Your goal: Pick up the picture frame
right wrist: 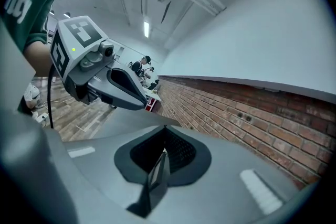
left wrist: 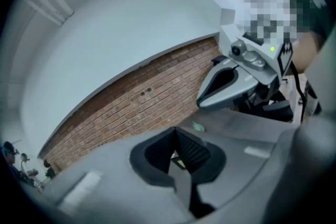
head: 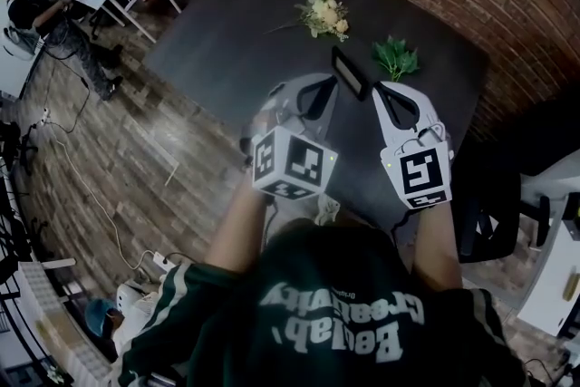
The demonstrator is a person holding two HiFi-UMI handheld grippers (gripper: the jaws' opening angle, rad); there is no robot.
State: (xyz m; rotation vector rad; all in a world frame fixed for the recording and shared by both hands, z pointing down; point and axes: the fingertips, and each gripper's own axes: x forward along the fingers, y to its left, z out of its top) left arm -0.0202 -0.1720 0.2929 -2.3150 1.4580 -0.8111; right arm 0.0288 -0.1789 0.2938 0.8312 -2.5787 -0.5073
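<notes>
Black picture frame [head: 350,73] sits over the dark table [head: 227,41], carried between the two tools, near the cream flower bunch [head: 324,14] and the green sprig [head: 396,57]. Left gripper [left wrist: 177,157] pinches one edge of it. Right gripper [right wrist: 161,157] has its jaws pressed together on the opposite edge, the frame seen edge-on there.

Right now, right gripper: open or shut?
Shut. The right gripper view shows the right gripper with its jaws pressed together on the thin edge of the picture frame.
</notes>
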